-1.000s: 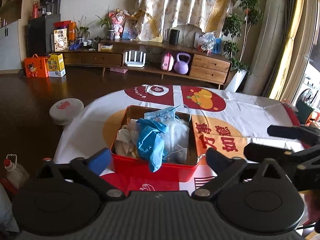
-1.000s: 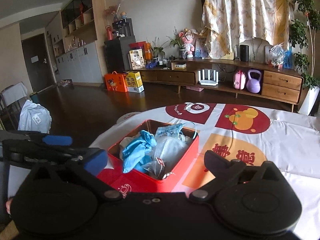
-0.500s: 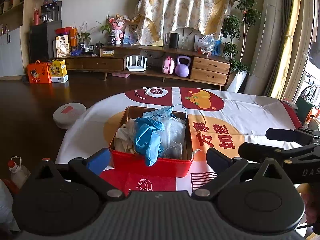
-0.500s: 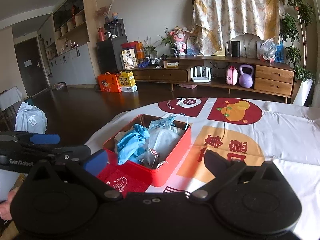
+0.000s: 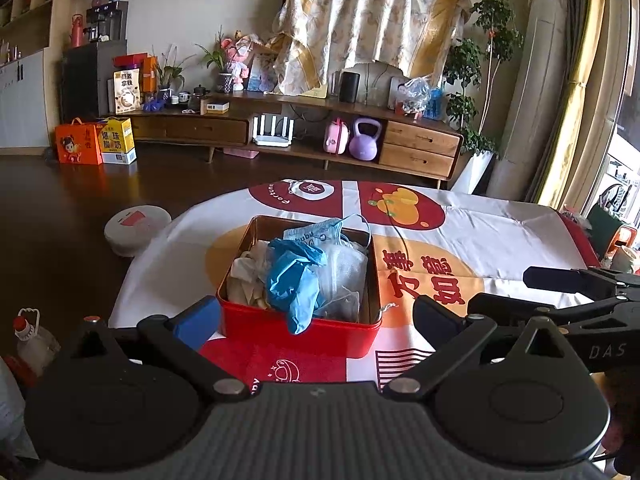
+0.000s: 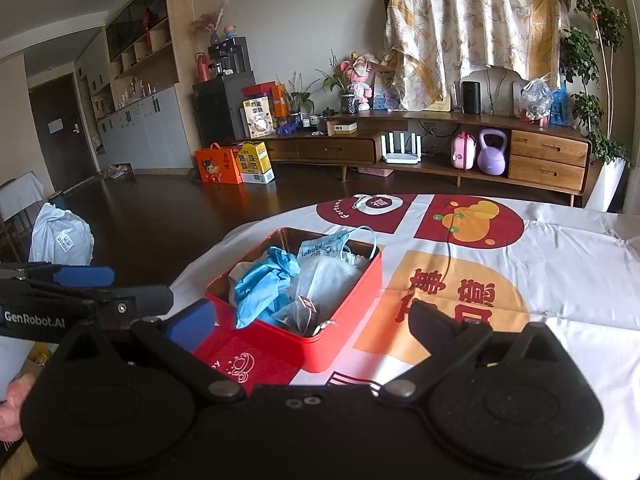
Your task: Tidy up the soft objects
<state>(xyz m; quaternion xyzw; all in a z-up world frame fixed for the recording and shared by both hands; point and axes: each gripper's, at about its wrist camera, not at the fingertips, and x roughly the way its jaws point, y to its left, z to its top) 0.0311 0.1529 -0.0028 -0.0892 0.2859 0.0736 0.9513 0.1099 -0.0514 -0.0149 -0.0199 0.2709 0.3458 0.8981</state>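
A red tin box [image 5: 304, 332] [image 6: 344, 344] stands on the table's cloth near the front edge. It holds a blue glove [image 5: 294, 280] [image 6: 260, 288] draped over its rim, a face mask [image 5: 316, 234] [image 6: 324, 250], white gauze-like bags [image 5: 344, 276] [image 6: 320, 280] and pale cloth [image 5: 248, 270]. My left gripper [image 5: 316, 312] is open and empty just in front of the box. My right gripper [image 6: 312, 314] is open and empty, to the box's right and near side. Each gripper shows in the other's view, the right one [image 5: 568, 288] and the left one [image 6: 92, 284].
The round table has a white cloth [image 5: 500, 232] with red and orange prints. A robot vacuum [image 5: 136, 228] and a bottle [image 5: 32, 336] are on the dark floor at left. A white bag [image 6: 60, 236] sits further left. A wooden sideboard [image 5: 320, 136] lines the far wall.
Both grippers have drawn back and a little up from the box, which looks smaller and further now. Both stay open and empty. The box's contents have not moved.
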